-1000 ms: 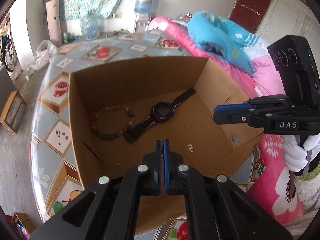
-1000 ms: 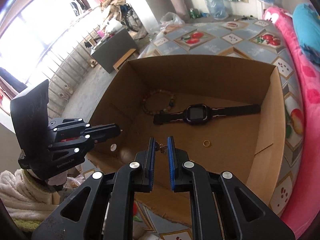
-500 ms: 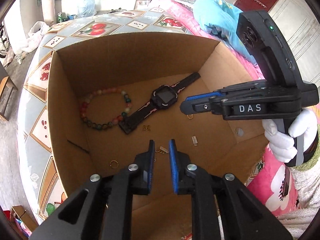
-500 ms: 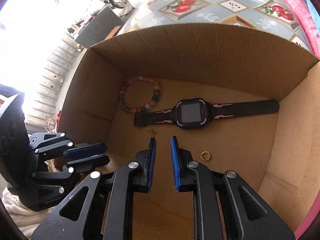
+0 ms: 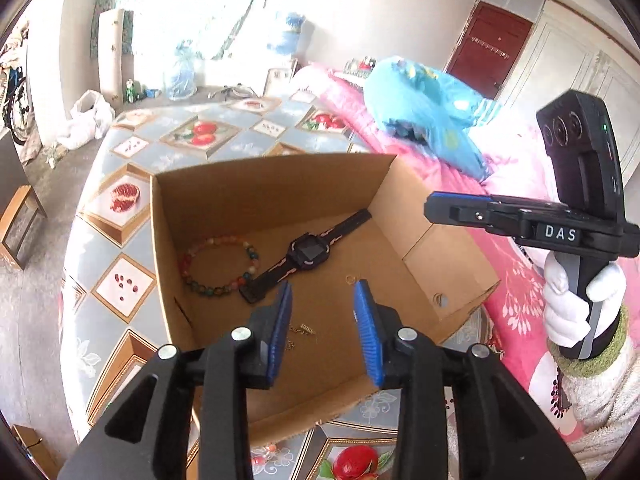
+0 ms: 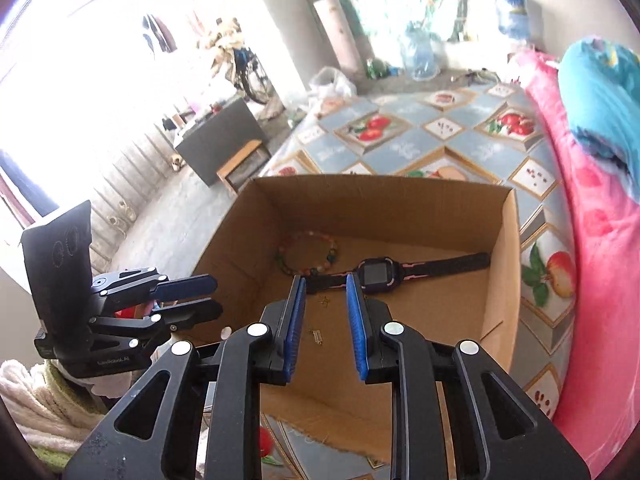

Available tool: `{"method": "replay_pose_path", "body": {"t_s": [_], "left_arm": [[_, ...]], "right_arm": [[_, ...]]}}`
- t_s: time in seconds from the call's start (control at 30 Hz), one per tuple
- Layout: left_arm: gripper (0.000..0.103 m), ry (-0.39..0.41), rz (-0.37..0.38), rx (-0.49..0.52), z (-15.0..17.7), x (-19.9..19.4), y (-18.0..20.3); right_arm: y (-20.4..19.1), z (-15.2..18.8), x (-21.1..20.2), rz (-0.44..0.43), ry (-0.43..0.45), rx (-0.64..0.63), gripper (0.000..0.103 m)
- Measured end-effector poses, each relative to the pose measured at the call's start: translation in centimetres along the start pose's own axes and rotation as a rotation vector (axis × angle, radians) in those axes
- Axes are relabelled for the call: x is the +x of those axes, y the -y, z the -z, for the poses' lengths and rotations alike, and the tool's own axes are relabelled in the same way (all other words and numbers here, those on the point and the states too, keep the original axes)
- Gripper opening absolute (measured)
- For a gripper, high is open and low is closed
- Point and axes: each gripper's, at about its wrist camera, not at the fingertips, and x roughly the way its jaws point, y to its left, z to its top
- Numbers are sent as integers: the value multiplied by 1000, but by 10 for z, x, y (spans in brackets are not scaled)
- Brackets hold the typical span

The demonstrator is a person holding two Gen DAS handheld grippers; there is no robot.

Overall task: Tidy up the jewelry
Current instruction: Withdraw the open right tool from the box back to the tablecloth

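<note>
In box [image 5: 272,184], watch [image 5: 306,250] lies diagonally.

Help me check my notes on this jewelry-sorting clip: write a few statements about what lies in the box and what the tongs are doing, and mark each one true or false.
1. The watch lies on the floor of the cardboard box. True.
2. The bead bracelet is looped around the watch strap. False: it lies beside the watch, on the floor of the box.
3. The left tongs are open and hold nothing. True.
4. The right tongs are clamped on the gold ring. False: they are open and empty, and the ring lies loose in the box.
5. The box lies on a bare wooden floor. False: it sits on a fruit-patterned cover.
</note>
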Motion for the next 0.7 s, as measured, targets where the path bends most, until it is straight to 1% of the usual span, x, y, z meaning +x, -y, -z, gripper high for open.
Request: {"method": "replay_pose_path", "body": {"t_s": [0.1, 0.2, 0.27, 0.3, 0.37, 0.47, 0.53, 0.6, 0.7], "left_arm": [[40, 94, -5, 12, 14, -28, 3], [44, 144, 6, -2, 32, -50, -1], [49, 163, 14, -11, 43, -61, -5], [51, 171, 17, -17, 51, -66, -7], [59, 173, 29, -34, 64, -71, -10], [63, 149, 54, -55, 88, -68, -10], [64, 104, 21, -47, 103, -53, -5], [64, 42, -16, -39, 119, -34, 0], [64, -29, -63, -19, 139, -4, 6]], "right_arm": [[-12, 26, -35, -16, 104, -8, 22], [-16, 60, -55, -39, 160, -3, 22], [-17, 82, -63, -59, 177, 12, 23], [-17, 94, -65, -71, 177, 24, 24], [-19, 112, -63, -96, 156, 59, 29], [-18, 137, -41, -73, 92, 118, 30], [-16, 150, -20, -28, 43, 138, 31], [-17, 161, -1, -2, -2, 141, 31], [-25, 170, 17, 64, -27, 94, 31]]}}
